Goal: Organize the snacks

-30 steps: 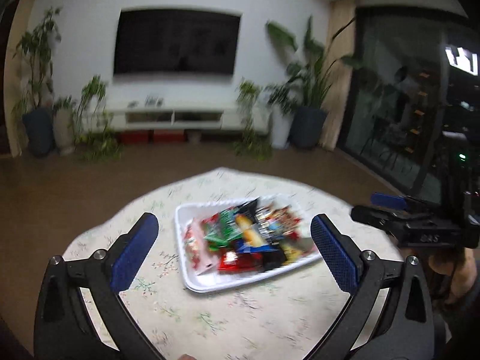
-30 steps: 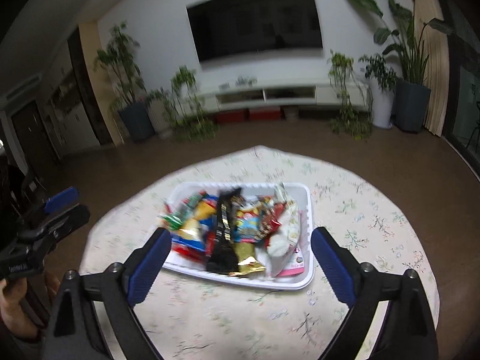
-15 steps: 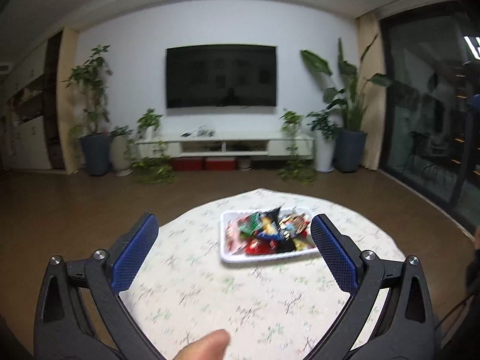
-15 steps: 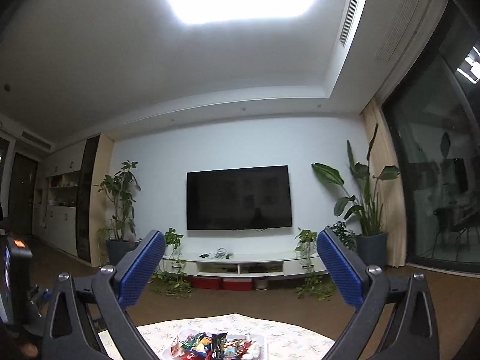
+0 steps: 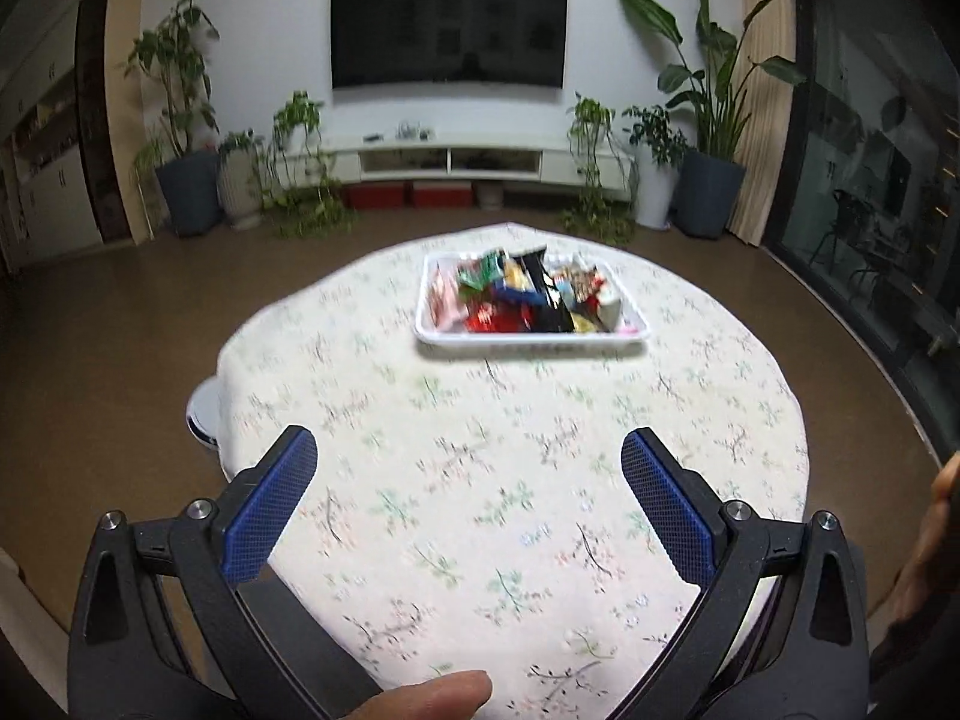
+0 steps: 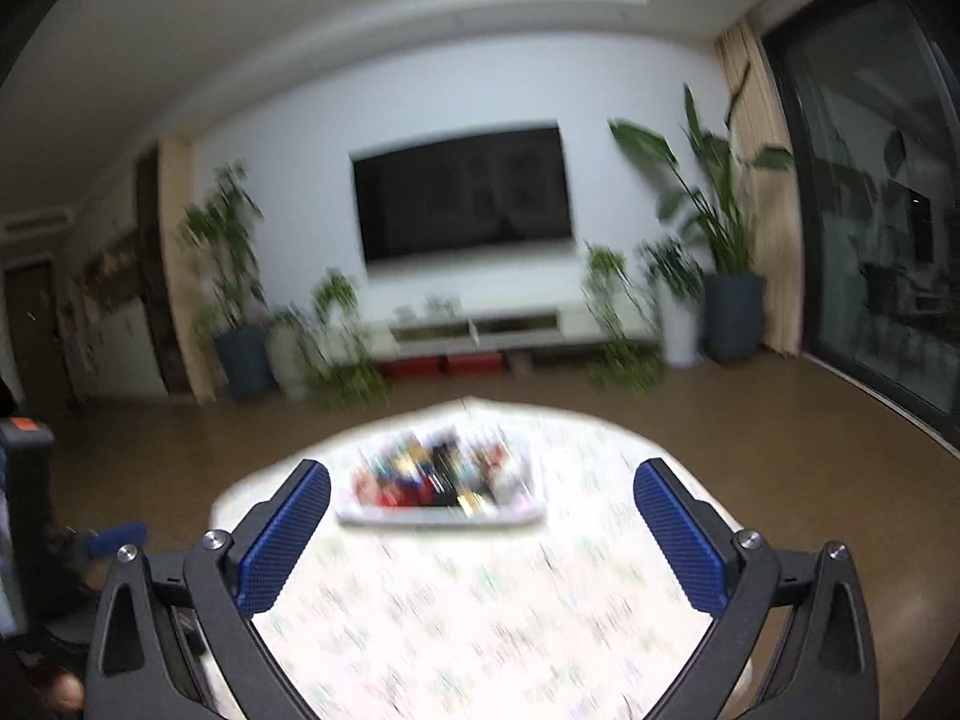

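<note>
Snacks (image 5: 528, 297) heaped in white tray (image 5: 432, 336) on far half of round table (image 5: 480, 510) | left gripper (image 5: 468, 462) jaws wide, empty, over near edge | right gripper (image 6: 480, 492) jaws wide, empty, well short of tray | progress: snacks look gathered; judged done or nearly | beyond: TV (image 5: 447, 27), plants

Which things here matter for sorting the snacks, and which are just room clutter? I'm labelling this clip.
Part of the job:
snack packets
white tray
left gripper, open
right gripper, open

Just around:
television
potted plants
TV bench
flowered tablecloth
</note>
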The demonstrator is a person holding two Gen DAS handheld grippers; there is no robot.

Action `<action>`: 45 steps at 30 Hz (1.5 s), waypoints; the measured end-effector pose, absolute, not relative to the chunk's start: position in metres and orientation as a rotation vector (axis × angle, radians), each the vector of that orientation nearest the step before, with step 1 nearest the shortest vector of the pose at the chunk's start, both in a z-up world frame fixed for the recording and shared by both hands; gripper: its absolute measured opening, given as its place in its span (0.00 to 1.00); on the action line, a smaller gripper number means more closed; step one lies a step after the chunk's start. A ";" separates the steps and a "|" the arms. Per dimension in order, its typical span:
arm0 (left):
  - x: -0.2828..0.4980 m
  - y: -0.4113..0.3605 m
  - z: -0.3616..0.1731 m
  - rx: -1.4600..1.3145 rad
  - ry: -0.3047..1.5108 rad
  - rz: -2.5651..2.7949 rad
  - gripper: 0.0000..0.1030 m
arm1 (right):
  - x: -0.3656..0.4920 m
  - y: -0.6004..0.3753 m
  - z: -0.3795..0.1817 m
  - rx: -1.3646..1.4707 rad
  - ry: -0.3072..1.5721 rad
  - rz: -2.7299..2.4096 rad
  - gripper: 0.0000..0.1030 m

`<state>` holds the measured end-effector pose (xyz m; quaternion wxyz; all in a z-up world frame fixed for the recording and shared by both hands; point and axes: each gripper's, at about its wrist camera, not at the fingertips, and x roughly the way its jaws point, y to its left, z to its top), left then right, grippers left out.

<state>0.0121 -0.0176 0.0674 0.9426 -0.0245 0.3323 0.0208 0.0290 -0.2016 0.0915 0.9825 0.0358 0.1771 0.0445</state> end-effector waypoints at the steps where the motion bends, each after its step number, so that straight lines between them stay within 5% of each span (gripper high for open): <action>1: 0.011 -0.019 0.064 -0.045 0.694 0.048 1.00 | 0.030 -0.202 0.084 0.068 0.387 0.073 1.00; 11: 0.048 -0.005 0.027 -0.064 0.777 0.085 1.00 | 0.040 -0.195 0.032 0.087 0.541 0.021 1.00; 45: 0.061 0.002 0.001 -0.065 0.821 0.073 1.00 | 0.045 -0.168 0.016 0.025 0.623 0.067 1.00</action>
